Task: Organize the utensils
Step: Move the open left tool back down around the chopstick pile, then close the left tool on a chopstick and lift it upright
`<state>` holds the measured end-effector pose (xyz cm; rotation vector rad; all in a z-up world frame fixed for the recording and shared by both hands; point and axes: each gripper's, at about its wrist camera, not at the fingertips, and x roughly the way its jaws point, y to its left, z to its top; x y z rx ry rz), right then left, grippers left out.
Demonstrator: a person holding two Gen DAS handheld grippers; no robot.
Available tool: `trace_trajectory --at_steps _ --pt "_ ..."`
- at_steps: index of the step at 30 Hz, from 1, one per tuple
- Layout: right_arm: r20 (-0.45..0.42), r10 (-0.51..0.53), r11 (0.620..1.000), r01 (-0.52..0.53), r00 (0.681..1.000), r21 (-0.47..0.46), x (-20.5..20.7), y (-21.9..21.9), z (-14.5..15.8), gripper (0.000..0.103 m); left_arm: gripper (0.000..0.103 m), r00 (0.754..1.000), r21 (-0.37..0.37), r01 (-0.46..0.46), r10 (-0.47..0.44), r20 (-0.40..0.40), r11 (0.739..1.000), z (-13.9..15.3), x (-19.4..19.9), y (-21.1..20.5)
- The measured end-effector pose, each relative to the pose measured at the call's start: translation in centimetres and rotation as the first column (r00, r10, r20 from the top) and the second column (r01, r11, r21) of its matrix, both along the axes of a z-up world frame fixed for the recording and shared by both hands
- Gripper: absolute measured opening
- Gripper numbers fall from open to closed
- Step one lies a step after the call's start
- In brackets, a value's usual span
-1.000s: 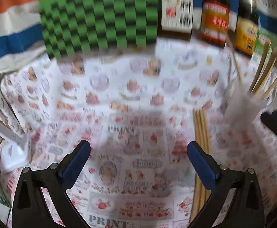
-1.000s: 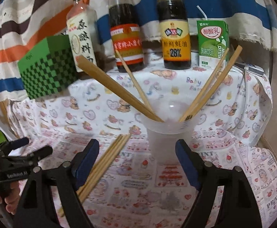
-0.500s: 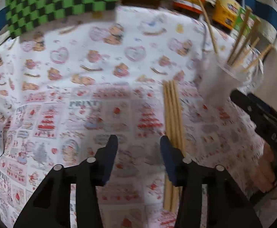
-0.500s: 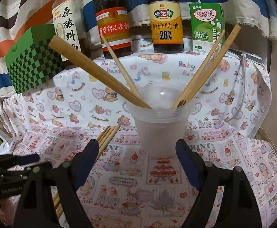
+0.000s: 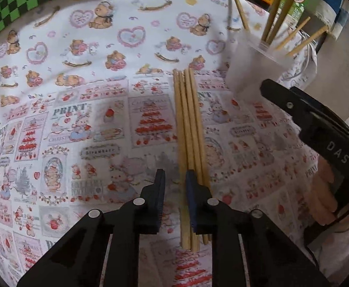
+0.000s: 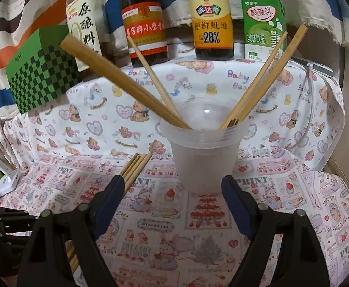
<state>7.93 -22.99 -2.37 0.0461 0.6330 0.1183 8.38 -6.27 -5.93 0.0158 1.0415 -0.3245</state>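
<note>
The left hand-held gripper point(image 5: 174, 186) was closing, nearly narrow, on the leftmost of the chopsticks point(image 5: 190, 129) lying on the surface point(image 5: 83, 76). A clean pick required isolating that one. The right hand-held gripper point(image 6: 172, 191) stood wide, flanking the cup point(image 6: 204, 157).

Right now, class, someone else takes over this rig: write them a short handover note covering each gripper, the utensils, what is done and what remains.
Left gripper: jaws closing around the leftmost of the loose chopsticks lying side by side on the cloth; not clamped yet.
Right gripper: open, empty, standing either side of the plastic cup without pressing it.
Done: several chopsticks already lean in the cup.
Left: finish the grip, lift, drop it into the cup, then repeat for the rest.
</note>
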Motion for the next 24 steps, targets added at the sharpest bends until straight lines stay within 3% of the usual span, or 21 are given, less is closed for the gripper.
trace_trajectory --at_steps 10,14,19,23,24 --pt "0.004 -0.002 1.0 0.002 1.0 -0.01 -0.09 0.08 0.0 0.082 0.017 0.999 0.008 -0.008 0.008 -0.04 1.0 -0.16 0.16 0.25" --pt "-0.003 -0.008 1.0 0.008 1.0 -0.001 -0.01 -0.13 -0.04 0.082 0.018 0.997 0.056 0.049 -0.045 -0.055 0.997 -0.15 -0.32 0.13" --pt "-0.002 -0.011 1.0 0.011 1.0 -0.001 0.0 -0.09 -0.03 0.081 0.017 0.998 0.113 0.048 -0.044 -0.035 0.992 -0.22 -0.55 -0.52" --pt "0.001 -0.014 1.0 0.014 1.0 -0.004 -0.06 -0.06 -0.01 0.082 0.017 0.999 0.092 0.034 -0.031 -0.035 0.995 -0.25 -0.35 -0.2" --pt "0.003 -0.016 1.0 0.016 1.0 -0.006 -0.1 -0.05 0.0 0.081 0.013 0.999 0.087 0.033 -0.03 -0.035 0.996 -0.24 -0.29 -0.12"
